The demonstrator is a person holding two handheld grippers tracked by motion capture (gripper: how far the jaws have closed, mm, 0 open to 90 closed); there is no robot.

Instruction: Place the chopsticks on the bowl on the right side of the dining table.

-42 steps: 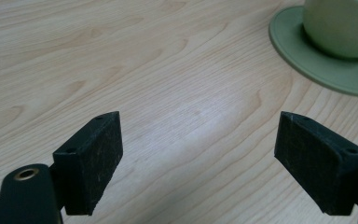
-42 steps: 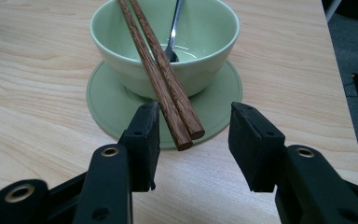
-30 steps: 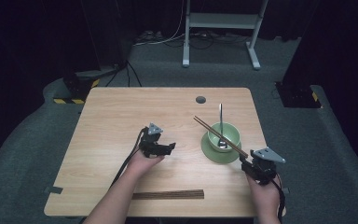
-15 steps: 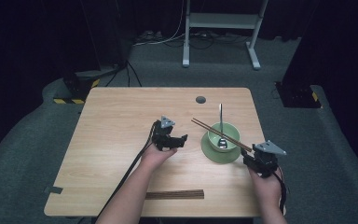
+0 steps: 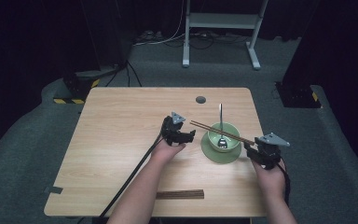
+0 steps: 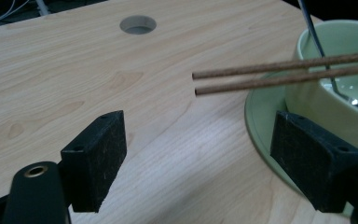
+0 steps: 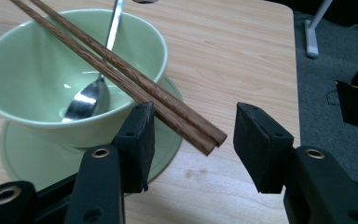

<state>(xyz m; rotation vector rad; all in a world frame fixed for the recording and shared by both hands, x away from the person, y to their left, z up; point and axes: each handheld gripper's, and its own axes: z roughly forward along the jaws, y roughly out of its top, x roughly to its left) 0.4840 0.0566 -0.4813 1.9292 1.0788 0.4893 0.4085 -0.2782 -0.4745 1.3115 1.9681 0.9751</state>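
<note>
L hand (image 5: pixel 167 150) comes in from bottom centre of the high view, forearm angled up-right, left gripper (image 5: pixel 189 136) pointing right at the chopstick tips. Jaws wide apart, nothing between the pads; in the left gripper view the tips sit ahead of and above the gap, not touching.

R hand (image 5: pixel 271 173) at lower right of the high view, right gripper (image 5: pixel 248 147) pointing up-left at the other end of the sticks. Jaws part open: in the right gripper view the butt ends lie between the pads, close against the left pad, clear gap to the right pad. No clamp visible.

Chopsticks (image 5: pixel 221 132): dark brown wood pair, side by side, laid across the bowl's rim, running upper left to lower right, both ends overhanging.

Bowl (image 5: pixel 230 131): pale green, on a matching saucer (image 5: pixel 209 151), right of centre on the surface (image 5: pixel 121 121). Metal spoon (image 5: pixel 221 128) stands in it, handle leaning on the far rim.

2nd dark chopstick bundle (image 5: pixel 181 194) lies flat near the bottom edge, well apart.
</note>
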